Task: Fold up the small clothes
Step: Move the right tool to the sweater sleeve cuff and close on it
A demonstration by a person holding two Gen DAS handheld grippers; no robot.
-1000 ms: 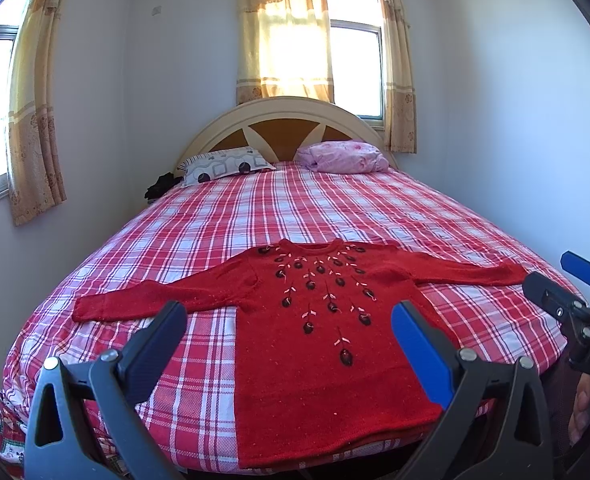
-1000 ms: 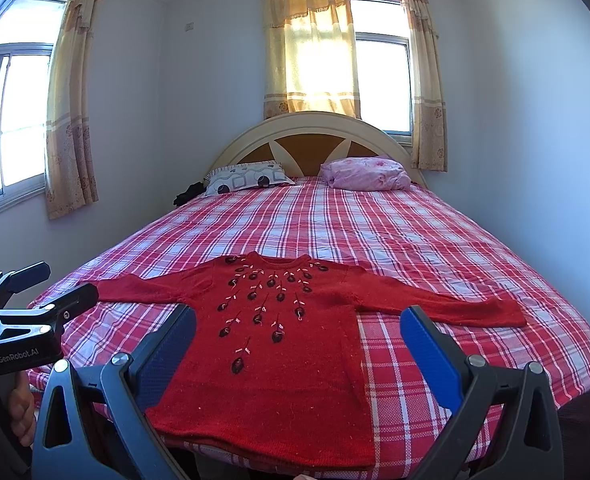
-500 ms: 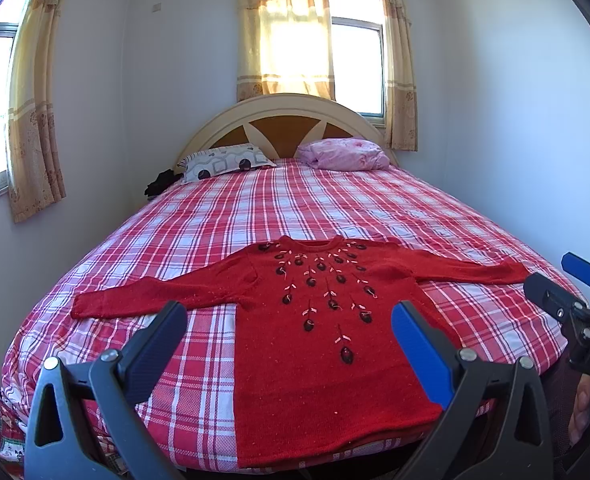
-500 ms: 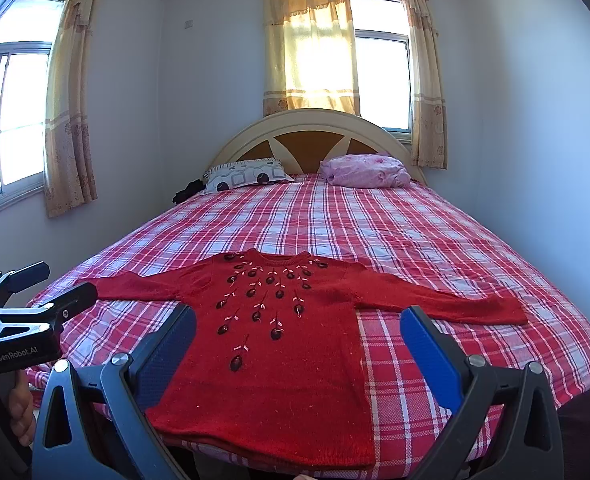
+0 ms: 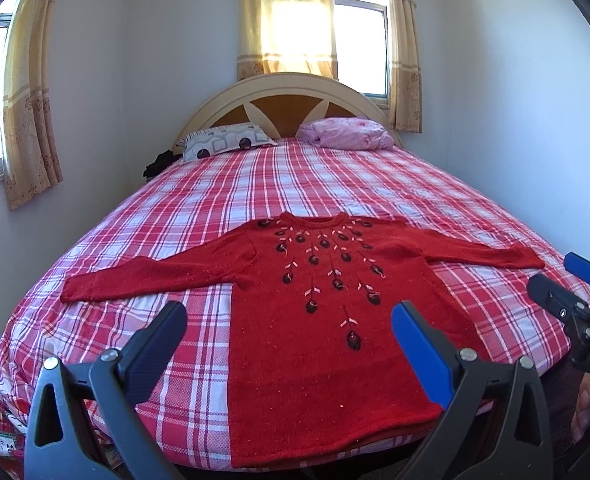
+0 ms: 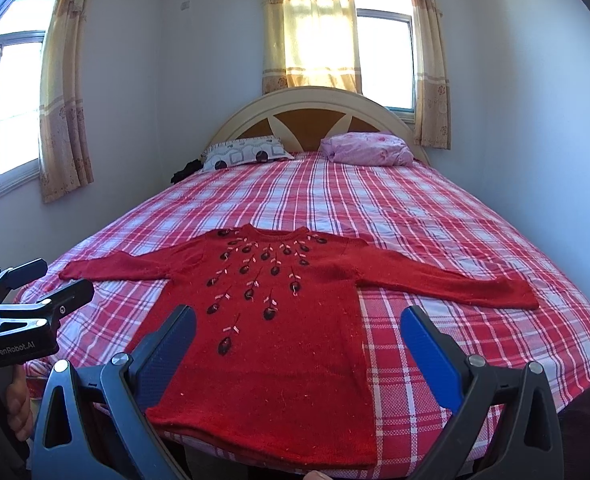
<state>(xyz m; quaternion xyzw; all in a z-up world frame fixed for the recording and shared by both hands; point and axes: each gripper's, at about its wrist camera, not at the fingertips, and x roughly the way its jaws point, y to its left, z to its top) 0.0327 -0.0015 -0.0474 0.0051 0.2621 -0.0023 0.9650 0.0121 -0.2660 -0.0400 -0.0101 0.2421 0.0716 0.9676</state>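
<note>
A red knitted sweater (image 5: pixel 319 344) with dark embroidered flowers lies flat, face up, on the near end of the bed, sleeves spread to both sides; it also shows in the right wrist view (image 6: pixel 279 344). My left gripper (image 5: pixel 289 322) is open and empty, above the sweater's lower left part near the foot of the bed. My right gripper (image 6: pixel 299 324) is open and empty, above the sweater's lower right part. The right gripper also shows in the left wrist view (image 5: pixel 575 292), and the left gripper shows in the right wrist view (image 6: pixel 35 284).
The bed (image 5: pixel 335 184) has a red and white plaid sheet and a curved headboard (image 5: pixel 291 92). A patterned pillow (image 5: pixel 227 146) and a pink pillow (image 5: pixel 347 134) lie at the head. Walls stand close on both sides; curtained windows behind.
Both views have tilted slightly downward, so the sweater sits a little higher in frame. The sweater has not moved and both grippers remain open.
</note>
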